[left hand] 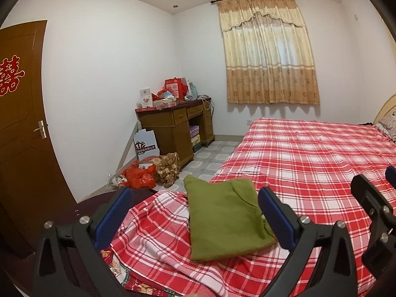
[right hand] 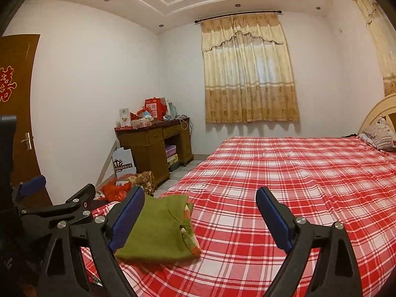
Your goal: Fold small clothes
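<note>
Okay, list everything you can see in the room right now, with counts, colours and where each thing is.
Folded green fleece garment: one, green, near corner of bed.
Red-and-white plaid bedsheet: one, covering bed.
Patterned pillow: one, pale, at headboard.
Brown wooden desk: one, far corner, cluttered with red boxes.
Beige patterned curtain: one, over far window.
Brown wooden door: one, left wall.
Red plastic bag: one, floor by desk.
Left gripper: open, above garment.
Right gripper: open, over sheet.
</note>
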A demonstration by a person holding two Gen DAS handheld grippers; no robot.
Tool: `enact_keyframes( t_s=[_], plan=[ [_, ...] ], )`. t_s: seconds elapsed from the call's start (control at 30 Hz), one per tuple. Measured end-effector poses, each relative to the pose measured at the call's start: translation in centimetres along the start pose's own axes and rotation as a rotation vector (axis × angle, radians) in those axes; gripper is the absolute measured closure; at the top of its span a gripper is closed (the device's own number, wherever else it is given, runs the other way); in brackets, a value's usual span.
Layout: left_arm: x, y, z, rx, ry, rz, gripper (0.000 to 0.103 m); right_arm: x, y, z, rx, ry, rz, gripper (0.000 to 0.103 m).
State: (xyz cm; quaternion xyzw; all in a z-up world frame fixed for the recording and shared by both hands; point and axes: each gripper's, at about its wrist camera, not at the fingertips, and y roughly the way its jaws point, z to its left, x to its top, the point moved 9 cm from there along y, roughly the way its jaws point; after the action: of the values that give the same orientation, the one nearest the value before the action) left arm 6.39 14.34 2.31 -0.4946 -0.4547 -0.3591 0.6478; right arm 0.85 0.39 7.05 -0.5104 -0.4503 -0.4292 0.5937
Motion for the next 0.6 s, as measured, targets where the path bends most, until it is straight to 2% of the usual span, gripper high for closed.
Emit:
enact_keyframes(
  t_s=[0.6],
  plan=[
    [-0.34, 0.25, 0.16, -0.001, 0.003, 0.025, 0.0, -0.56, 0.79, -0.4, 0.001, 0.033, 0.028, 0.011]
  ],
)
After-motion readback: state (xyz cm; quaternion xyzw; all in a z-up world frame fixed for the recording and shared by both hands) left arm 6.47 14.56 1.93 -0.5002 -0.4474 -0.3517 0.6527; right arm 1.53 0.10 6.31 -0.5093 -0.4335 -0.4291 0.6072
